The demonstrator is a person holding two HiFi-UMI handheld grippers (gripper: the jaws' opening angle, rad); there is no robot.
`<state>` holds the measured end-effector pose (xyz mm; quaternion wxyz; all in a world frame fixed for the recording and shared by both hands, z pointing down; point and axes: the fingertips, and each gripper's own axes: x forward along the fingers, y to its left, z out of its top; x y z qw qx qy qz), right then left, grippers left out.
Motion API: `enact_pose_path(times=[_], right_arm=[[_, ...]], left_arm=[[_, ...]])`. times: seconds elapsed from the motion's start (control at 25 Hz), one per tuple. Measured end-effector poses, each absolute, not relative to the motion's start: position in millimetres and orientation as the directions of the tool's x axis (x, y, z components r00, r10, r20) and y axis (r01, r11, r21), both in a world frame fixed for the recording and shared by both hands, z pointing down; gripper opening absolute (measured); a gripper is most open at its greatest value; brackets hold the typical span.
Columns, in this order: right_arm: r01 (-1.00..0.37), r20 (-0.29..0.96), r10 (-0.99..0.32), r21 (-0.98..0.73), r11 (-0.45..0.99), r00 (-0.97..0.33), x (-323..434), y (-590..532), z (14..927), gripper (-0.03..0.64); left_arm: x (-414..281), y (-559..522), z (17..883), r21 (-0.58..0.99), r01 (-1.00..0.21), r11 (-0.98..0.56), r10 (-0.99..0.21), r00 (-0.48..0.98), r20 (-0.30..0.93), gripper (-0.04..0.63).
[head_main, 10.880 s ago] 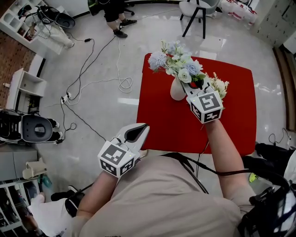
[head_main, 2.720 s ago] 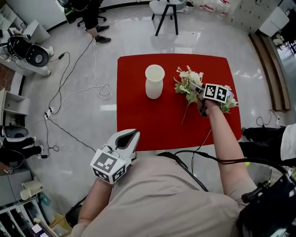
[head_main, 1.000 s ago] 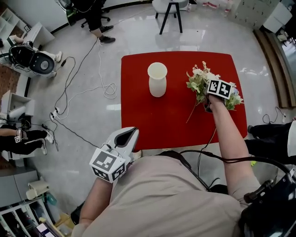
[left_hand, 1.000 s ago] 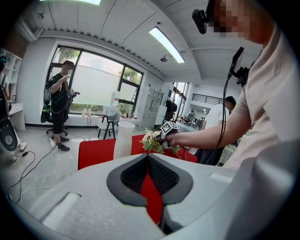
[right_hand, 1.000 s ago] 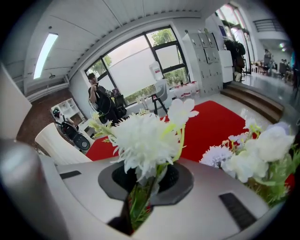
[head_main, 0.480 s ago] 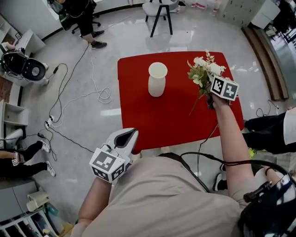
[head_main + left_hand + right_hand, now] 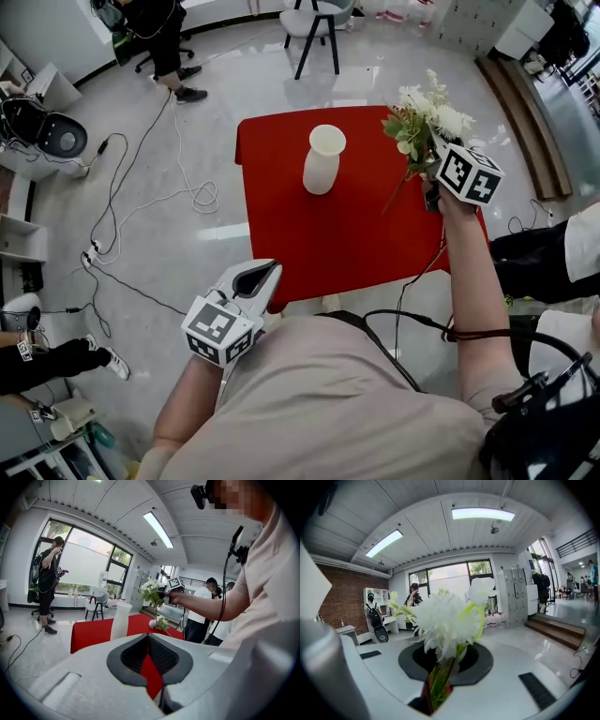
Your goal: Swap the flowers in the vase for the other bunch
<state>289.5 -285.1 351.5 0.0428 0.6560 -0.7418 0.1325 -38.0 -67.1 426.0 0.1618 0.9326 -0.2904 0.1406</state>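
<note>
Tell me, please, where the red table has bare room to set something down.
The red table is bare across its near half, from the white ceramic vase to the near edge. Its right side is crowded: the right gripper holds the white flower bunch above a second bunch lying there.

No words, numbers or brand names can be read anywhere in these views. The only printed marks are black-and-white square patterns, not letters. One set stands on the marker cube (image 7: 220, 330) of the left gripper (image 7: 265, 274), the other on the marker cube (image 7: 467, 175) of the right gripper (image 7: 427, 173).
</note>
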Motion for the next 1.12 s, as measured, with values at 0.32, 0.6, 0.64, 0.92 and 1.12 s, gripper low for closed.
enact_pose_path(times=[0.32,0.6,0.64,0.92,1.12], right_arm=[[-0.982,0.096,-0.984,-0.129,0.136,-0.148,260,-277,284,0.067],[-0.98,-0.015,-0.985,-0.095,0.175,-0.174,223,-275,226,0.067],[-0.98,-0.03,-0.984,-0.085,0.178,-0.176,219,-276,218,0.067],[-0.977,-0.111,-0.972,-0.034,0.213,-0.208,191,-295,180,0.066],[-0.972,-0.157,-0.96,-0.001,0.236,-0.233,172,-304,168,0.067]], left_arm=[[-59,-64,425,0.222,-0.577,-0.786,-0.493,0.802,0.337,0.008],[-81,-63,424,0.228,-0.587,-0.777,-0.506,0.798,0.326,0.008],[-82,-64,423,0.229,-0.588,-0.776,-0.509,0.797,0.325,0.008],[-88,-72,414,0.236,-0.61,-0.756,-0.535,0.785,0.313,0.008],[-94,-71,415,0.239,-0.64,-0.731,-0.568,0.764,0.307,0.008]])
